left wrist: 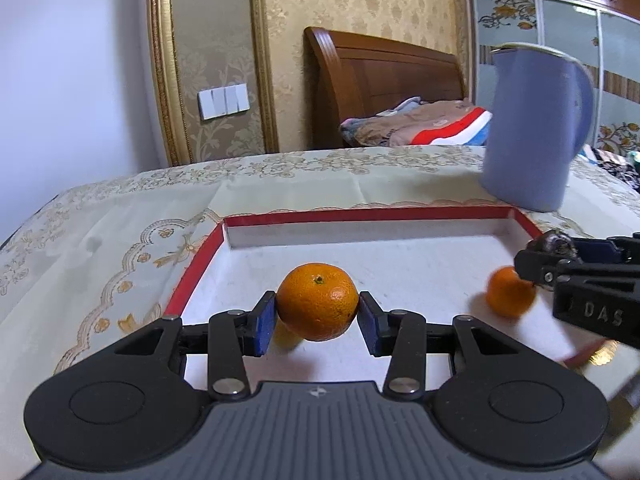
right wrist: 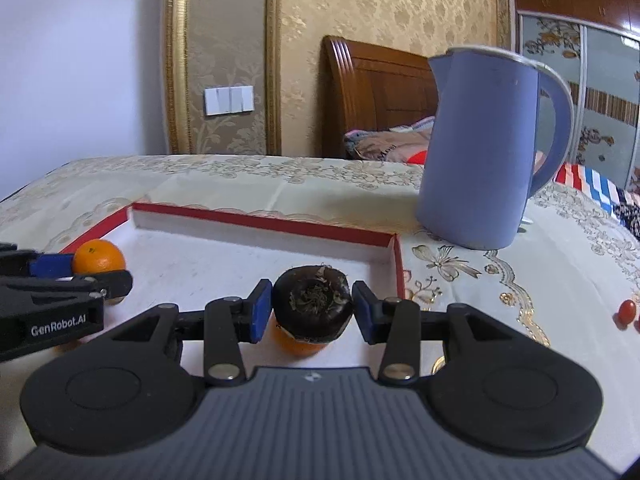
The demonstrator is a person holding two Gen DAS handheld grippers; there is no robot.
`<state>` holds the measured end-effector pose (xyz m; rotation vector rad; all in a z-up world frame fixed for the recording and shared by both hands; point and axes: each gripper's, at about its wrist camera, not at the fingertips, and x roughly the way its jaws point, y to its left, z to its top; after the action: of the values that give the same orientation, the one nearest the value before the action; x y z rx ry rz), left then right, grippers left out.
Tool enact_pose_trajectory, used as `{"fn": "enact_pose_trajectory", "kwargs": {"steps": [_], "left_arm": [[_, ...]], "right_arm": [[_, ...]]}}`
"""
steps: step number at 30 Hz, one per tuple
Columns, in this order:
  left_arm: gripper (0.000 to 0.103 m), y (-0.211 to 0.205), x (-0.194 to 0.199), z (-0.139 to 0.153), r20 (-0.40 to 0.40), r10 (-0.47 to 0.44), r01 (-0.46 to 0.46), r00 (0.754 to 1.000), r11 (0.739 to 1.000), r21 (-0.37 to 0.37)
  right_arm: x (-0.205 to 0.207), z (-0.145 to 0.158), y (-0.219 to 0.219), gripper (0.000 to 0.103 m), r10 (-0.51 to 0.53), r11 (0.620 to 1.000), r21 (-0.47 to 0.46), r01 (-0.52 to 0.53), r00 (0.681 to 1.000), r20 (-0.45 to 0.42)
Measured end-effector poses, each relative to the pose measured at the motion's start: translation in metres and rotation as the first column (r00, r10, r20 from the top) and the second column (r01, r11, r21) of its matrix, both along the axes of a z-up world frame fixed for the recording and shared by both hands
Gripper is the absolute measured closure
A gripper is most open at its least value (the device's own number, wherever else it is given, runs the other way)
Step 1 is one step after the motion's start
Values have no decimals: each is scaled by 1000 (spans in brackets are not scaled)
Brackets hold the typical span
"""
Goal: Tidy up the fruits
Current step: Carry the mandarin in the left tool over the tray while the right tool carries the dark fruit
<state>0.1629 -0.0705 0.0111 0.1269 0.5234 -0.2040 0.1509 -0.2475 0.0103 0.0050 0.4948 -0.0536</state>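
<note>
My left gripper [left wrist: 318, 318] is shut on an orange mandarin [left wrist: 318, 306] and holds it just above the white floor of the red-rimmed tray [left wrist: 360, 214]. My right gripper [right wrist: 313, 310] is shut on a dark brown round fruit [right wrist: 312, 306] over the tray's right part [right wrist: 264, 222]. A second mandarin [right wrist: 298, 346] lies in the tray under the dark fruit; it also shows in the left wrist view [left wrist: 510, 292]. The left gripper's mandarin shows in the right wrist view [right wrist: 98, 258] at the left.
A blue kettle [right wrist: 484, 148] stands on the patterned tablecloth [right wrist: 280, 180] behind the tray's right corner. Small red fruits [right wrist: 626, 312] lie on the cloth at the far right. A bed and wardrobe are behind the table.
</note>
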Motion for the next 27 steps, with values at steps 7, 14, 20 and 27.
{"fn": "enact_pose_trajectory", "kwargs": {"steps": [7, 14, 20, 27], "left_arm": [[60, -3, 24, -6, -27, 32, -32, 999, 999, 7], [60, -9, 38, -12, -54, 35, -34, 998, 999, 29], [60, -11, 50, -16, -91, 40, -38, 995, 999, 16], [60, -14, 55, -18, -87, 42, -41, 995, 999, 17]], "right_arm": [[38, -6, -8, 62, -17, 1000, 20, 18, 998, -58], [58, -11, -10, 62, -19, 1000, 22, 22, 994, -112], [70, -14, -8, 62, -18, 1000, 9, 20, 987, -158], [79, -18, -10, 62, -13, 999, 29, 20, 980, -200]]}}
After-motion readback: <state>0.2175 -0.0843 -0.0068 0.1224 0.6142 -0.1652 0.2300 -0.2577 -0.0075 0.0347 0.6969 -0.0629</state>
